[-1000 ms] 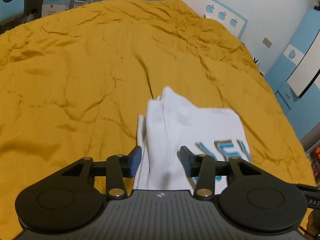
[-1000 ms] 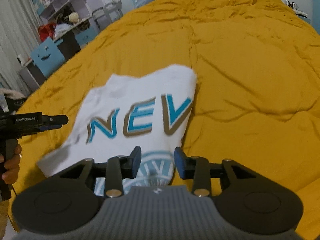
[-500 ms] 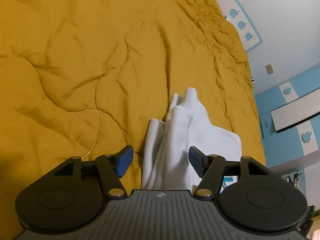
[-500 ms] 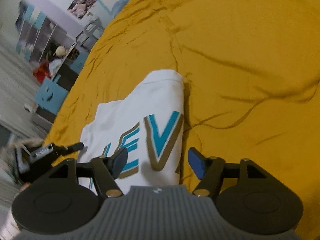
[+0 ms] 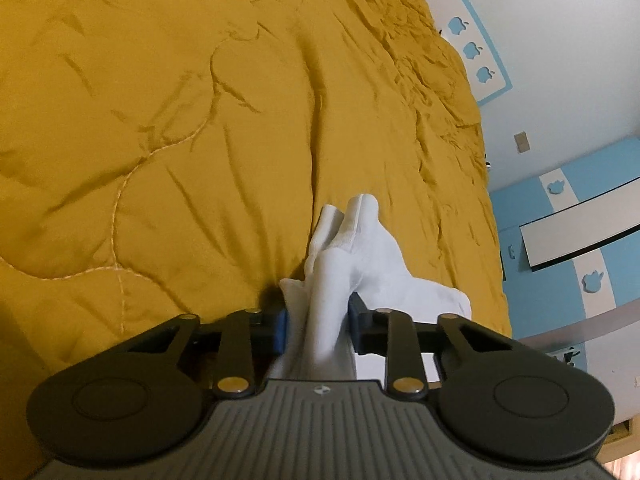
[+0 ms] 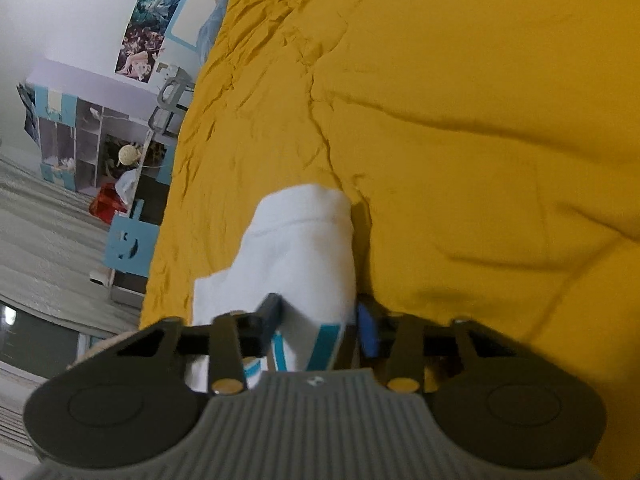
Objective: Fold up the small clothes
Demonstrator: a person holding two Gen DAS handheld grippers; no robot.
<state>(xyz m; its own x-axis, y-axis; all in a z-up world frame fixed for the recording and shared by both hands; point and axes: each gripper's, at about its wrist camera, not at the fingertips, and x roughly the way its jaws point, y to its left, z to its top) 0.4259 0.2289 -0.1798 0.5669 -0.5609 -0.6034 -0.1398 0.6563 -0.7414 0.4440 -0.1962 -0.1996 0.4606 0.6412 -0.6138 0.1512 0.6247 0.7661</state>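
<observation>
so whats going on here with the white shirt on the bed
A person is folding a small white T-shirt on a mustard-yellow quilt, with handheld tongs in each hand. The left tongs are closed on a bunched part of the fabric. The right tongs pinch another part, near the teal lettering. The shirt lies gathered and narrow, the fold not yet finished.

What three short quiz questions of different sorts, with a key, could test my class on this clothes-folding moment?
1. True or false: the white T-shirt lies on a yellow quilt.
2. What passes between the left gripper fingers? A) bunched white fabric B) a sock C) nothing
3. Fill in: the lettering near the right gripper is ____ with a brownish outline.

Key: 1 true; 2 A; 3 teal.
</observation>
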